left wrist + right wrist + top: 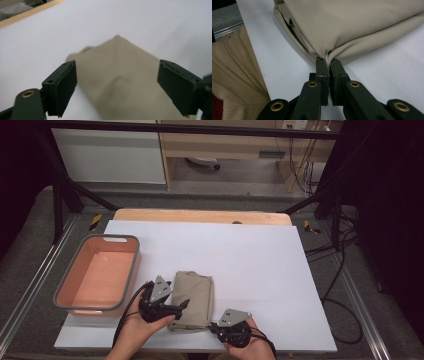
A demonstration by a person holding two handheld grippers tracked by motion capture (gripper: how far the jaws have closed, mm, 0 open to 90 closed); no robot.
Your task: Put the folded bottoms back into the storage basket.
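Note:
A folded beige cloth [192, 300] lies on the white table cover [240, 260], near the front edge. My left gripper [184, 306] hovers just above the cloth's left side, and its jaws are open. In the left gripper view the cloth [120, 67] spreads below the wide gap between the two black pads of the left gripper [117, 87], and neither pad touches it. My right gripper [214, 325] sits at the cloth's near right corner. In the right gripper view the right gripper [328, 62] is shut on a bunched edge of the cloth [352, 25].
A salmon basin with a grey rim [65, 295] stands at the left of the table, with nothing inside. A wooden board edge [200, 215] runs along the far side. Cables [340, 285] trail off to the right. A ribbed beige sleeve [234, 82] lies close to the right gripper.

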